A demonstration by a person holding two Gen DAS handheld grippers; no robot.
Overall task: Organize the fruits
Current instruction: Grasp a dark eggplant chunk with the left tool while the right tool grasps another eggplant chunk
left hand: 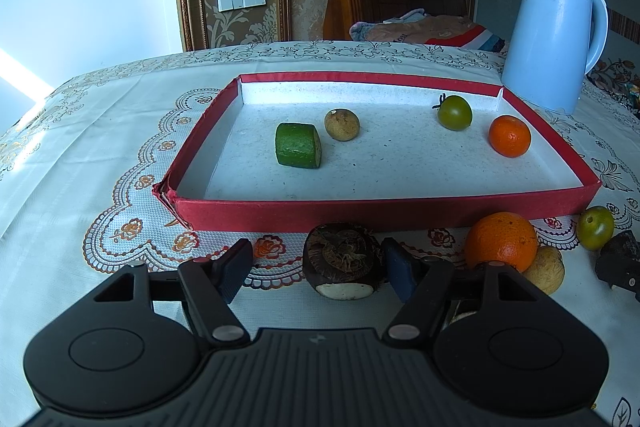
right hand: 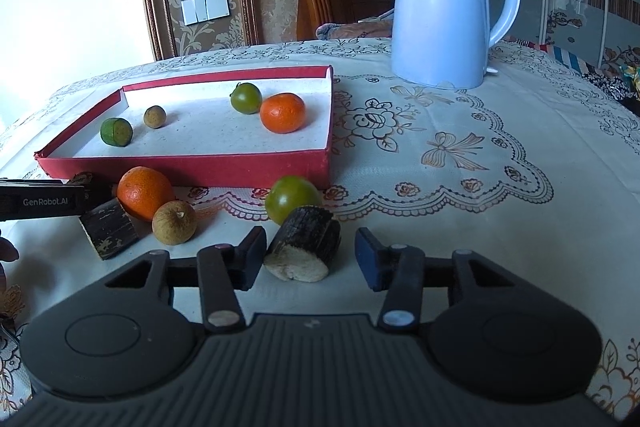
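A red tray [left hand: 384, 213] [right hand: 192, 169] holds a green cut piece [left hand: 298, 145] [right hand: 116, 132], a brown longan [left hand: 342, 124] [right hand: 154, 117], a green tomato [left hand: 455, 112] [right hand: 246, 98] and a small orange [left hand: 509, 136] [right hand: 282, 113]. In front of the tray lie an orange [left hand: 500, 241] [right hand: 145, 191], a longan [left hand: 546, 269] [right hand: 174, 222], a green tomato [left hand: 595, 227] [right hand: 291, 198] and dark cut pieces. My left gripper [left hand: 316, 269] is open around a dark round piece [left hand: 343, 261]. My right gripper [right hand: 312, 253] is open around a dark cut piece [right hand: 305, 249]. Another dark piece [right hand: 109, 229] lies by the left gripper.
A light blue kettle [left hand: 554, 39] [right hand: 444, 7] stands behind the tray's right corner on the lace tablecloth [right hand: 460, 155]. A wooden headboard and bedding lie beyond the table.
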